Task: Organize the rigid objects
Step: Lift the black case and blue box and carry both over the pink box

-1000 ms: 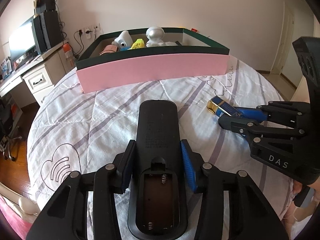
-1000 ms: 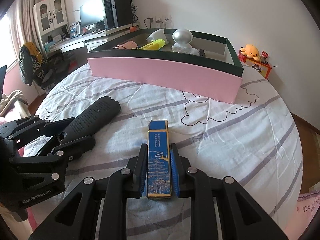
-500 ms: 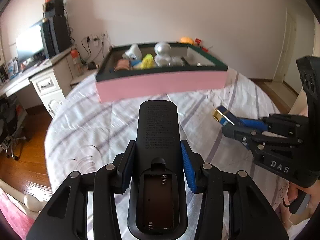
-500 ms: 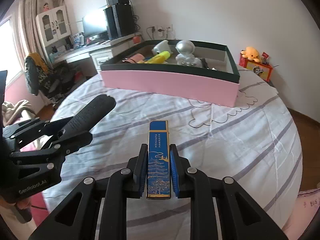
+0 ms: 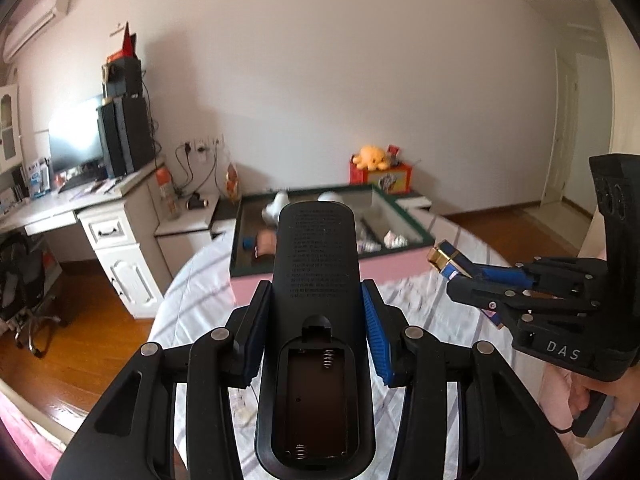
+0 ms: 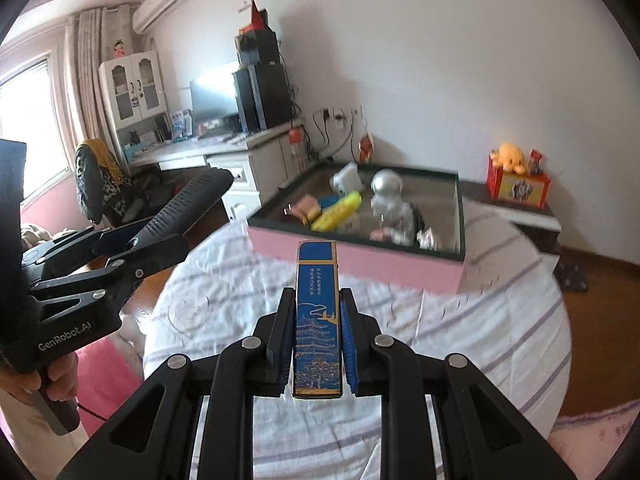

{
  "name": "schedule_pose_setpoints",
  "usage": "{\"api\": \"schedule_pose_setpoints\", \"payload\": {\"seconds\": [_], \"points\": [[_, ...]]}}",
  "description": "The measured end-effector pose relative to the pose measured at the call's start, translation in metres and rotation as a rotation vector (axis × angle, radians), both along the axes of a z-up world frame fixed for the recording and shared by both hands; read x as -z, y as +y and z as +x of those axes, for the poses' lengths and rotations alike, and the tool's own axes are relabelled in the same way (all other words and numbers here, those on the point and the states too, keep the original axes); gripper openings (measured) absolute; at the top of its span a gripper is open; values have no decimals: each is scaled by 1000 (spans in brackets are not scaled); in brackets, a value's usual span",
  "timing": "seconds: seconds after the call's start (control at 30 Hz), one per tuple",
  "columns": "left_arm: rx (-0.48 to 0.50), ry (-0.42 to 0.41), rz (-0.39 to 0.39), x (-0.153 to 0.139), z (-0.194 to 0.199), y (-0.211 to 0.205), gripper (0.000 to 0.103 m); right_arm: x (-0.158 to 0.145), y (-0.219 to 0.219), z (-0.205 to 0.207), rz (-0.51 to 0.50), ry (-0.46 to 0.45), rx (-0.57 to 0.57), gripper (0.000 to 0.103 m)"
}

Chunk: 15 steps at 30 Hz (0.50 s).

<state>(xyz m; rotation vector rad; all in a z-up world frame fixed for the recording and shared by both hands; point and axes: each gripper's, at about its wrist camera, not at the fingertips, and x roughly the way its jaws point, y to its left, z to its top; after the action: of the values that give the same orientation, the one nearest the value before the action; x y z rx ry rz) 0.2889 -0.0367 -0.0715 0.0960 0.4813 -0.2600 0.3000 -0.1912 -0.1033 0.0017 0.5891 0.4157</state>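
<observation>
My left gripper (image 5: 316,300) is shut on a black remote control (image 5: 316,264), back side up with its battery bay open, held high above the bed. My right gripper (image 6: 316,304) is shut on a slim blue and gold box (image 6: 317,320), also lifted. Each gripper shows in the other's view: the right gripper (image 5: 452,272) with the blue box (image 5: 444,258), the left gripper (image 6: 168,220) with the remote (image 6: 188,200). Ahead on the bed stands a pink box with a dark green rim (image 6: 360,256), holding a silver robot toy (image 6: 386,196), a yellow object (image 6: 338,210) and other small things.
The round bed has a white quilt with purple stripes (image 6: 460,340). A white desk (image 5: 112,224) with monitor and speakers stands at the left. A red box with a yellow plush (image 6: 516,184) sits on a low shelf behind the bed. Wooden floor surrounds the bed.
Both grippers have risen well above the bed with their objects still held. The pink box now appears lower and farther, so I look down into it.
</observation>
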Motion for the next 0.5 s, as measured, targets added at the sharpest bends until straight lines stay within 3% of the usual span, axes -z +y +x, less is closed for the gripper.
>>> {"api": "schedule_pose_setpoints", "payload": {"seconds": [0.3, 0.5], "points": [[26, -59, 32, -34, 26, -12, 44, -38, -1, 20, -37, -78, -5, 21], [81, -29, 38, -39, 78, -30, 44, -47, -11, 57, -70, -84, 12, 21]]}}
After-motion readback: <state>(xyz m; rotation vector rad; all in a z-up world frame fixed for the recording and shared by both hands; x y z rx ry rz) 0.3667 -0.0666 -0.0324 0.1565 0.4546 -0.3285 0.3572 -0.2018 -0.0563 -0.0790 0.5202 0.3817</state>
